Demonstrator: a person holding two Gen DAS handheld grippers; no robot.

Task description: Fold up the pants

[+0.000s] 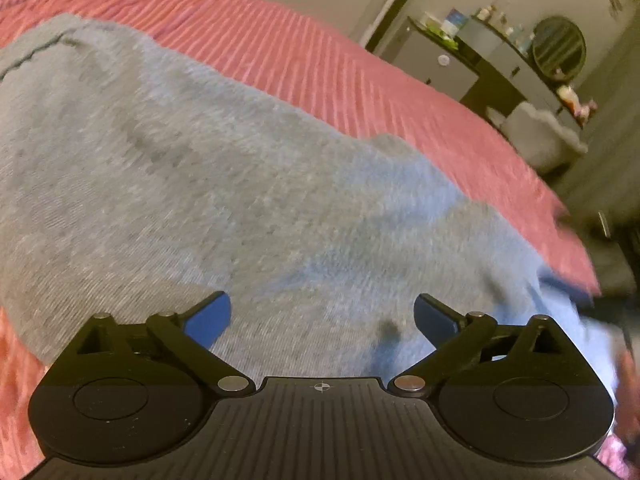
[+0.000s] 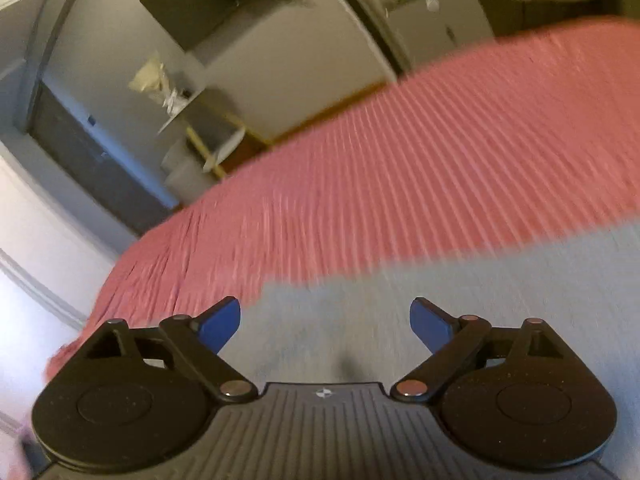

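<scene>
A: Where are the pants right now?

B: The grey sweatpants [image 1: 224,184] lie spread on the bed, over its ribbed pink bedspread [image 1: 320,64]; the left wrist view looks down across a broad stretch of the knit fabric, with a dark seam or drawstring line curving near the far left end; the right wrist view catches only one blurred edge of the cloth low in the frame.

A: Is either hand-held gripper holding them?

B: No; the left hand-held gripper [image 1: 322,316] has its blue pads spread wide with nothing pinched between them, only cloth lying beneath; the right hand-held gripper [image 2: 325,322] stands just as wide and just as empty, over the edge where grey fabric meets pink bedspread.

A: Why would both be splayed like that above the garment?

B: My reading is that the person is between grasps; wide jaws suit either letting go of a layer or reaching for a fresh hold, and I cannot tell which from here; both point downward at the fabric, which fits a reach.

A: How far along does the folding look?

B: Hard to say; the fabric looks fairly flat, with a rounded edge toward the right of the left view that might be a fold; the whole outline is not visible, so I would not claim it done.
</scene>
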